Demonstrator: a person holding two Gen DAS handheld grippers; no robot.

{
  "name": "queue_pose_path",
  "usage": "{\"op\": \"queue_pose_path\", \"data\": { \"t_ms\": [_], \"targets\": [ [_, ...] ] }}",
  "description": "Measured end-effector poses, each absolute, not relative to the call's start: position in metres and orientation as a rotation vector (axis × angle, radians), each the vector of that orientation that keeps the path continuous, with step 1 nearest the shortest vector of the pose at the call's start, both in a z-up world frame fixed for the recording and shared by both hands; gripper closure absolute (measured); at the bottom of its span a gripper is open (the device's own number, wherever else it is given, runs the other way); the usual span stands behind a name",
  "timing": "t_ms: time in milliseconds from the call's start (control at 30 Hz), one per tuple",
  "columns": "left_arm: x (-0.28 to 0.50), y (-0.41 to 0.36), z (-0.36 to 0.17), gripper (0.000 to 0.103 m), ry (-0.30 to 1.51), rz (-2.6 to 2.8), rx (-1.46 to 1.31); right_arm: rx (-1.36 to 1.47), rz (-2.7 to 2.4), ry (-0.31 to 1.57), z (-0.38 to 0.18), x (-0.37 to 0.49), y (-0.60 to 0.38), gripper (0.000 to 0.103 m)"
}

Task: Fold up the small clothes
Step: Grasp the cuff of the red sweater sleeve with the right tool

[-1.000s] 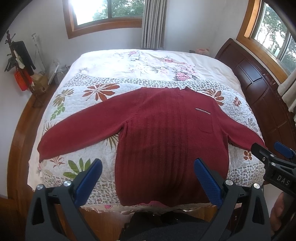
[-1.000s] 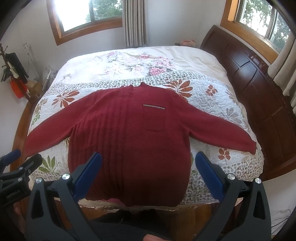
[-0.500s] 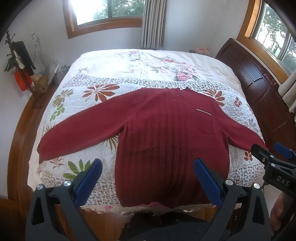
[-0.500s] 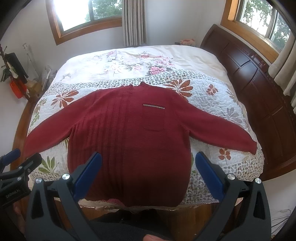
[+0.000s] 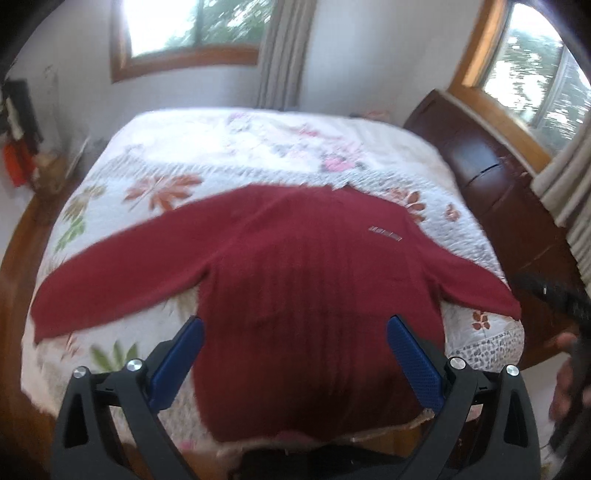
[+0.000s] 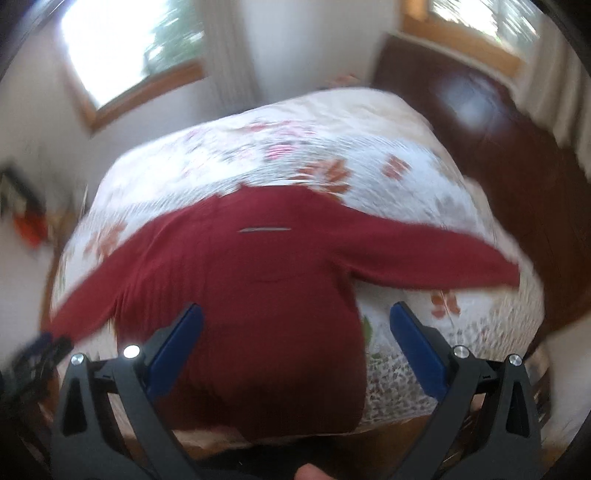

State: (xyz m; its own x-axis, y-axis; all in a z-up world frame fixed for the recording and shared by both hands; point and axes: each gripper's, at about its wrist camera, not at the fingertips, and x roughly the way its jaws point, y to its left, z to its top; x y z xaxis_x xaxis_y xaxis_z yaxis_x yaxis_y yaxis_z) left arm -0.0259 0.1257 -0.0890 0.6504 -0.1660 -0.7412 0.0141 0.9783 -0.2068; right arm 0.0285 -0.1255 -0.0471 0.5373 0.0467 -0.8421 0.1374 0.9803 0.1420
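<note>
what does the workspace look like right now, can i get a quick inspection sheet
surface: bed with a flowered quilt, wooden frame round it
job's things: red sweater lying flat, front up, both sleeves spread out, hem at the near edge; no fold made yet
clutter: nothing seen on the quilt besides the sweater
grippers: left gripper open, blue fingers wide apart above the hem, holding nothing; right gripper open, also holding nothing
cables: nothing seen
surroundings: window with a curtain on the far wall, dark wooden headboard to the right, red and black items by the left wall; both views blurred
</note>
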Motion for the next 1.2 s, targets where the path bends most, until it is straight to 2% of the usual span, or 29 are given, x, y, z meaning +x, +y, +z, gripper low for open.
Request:
{"op": "queue_pose_path", "data": {
  "t_ms": [67, 233, 300, 367, 433, 467, 600, 700, 767, 1200],
  "targets": [
    [-0.025, 0.121, -0.090, 0.004, 0.799, -0.137, -0.193, 0.291, -0.120, 1.023, -0.063, 0.036, -0.173, 0.003],
    [0.001, 0.101, -0.095, 0.004, 0.879, -0.227, -0.242, 0.604, -0.275, 1.009, -0.106, 0.035, -0.301, 0.006],
    [0.006, 0.096, -0.095, 0.004, 0.901, -0.230, -0.251, 0.750, -0.310, 0.974, -0.125, 0.030, -0.348, 0.011],
    [0.011, 0.087, -0.094, 0.004, 0.907, -0.230, -0.243, 0.918, -0.328, 0.943, -0.147, 0.024, -0.390, 0.028],
    [0.014, 0.079, -0.094, 0.004, 0.911, -0.231, -0.236, 1.103, -0.289, 0.872, -0.171, 0.018, -0.427, 0.039],
    [0.015, 0.075, -0.092, 0.004, 0.915, -0.240, -0.238, 1.158, -0.285, 0.850, -0.180, 0.014, -0.438, 0.040],
    [0.021, 0.062, -0.090, 0.004, 0.936, -0.244, -0.226, 1.385, -0.305, 0.702, -0.219, 0.001, -0.500, 0.040],
    [0.023, 0.053, -0.088, 0.004, 0.946, -0.232, -0.219, 1.470, -0.317, 0.650, -0.239, -0.003, -0.523, 0.046],
    [0.025, 0.046, -0.087, 0.004, 0.951, -0.223, -0.218, 1.502, -0.321, 0.647, -0.253, -0.004, -0.539, 0.052],
    [0.030, 0.006, -0.086, 0.004, 0.996, -0.212, -0.155, 1.594, -0.339, 0.666, -0.317, -0.006, -0.562, 0.052]
  ]
}}
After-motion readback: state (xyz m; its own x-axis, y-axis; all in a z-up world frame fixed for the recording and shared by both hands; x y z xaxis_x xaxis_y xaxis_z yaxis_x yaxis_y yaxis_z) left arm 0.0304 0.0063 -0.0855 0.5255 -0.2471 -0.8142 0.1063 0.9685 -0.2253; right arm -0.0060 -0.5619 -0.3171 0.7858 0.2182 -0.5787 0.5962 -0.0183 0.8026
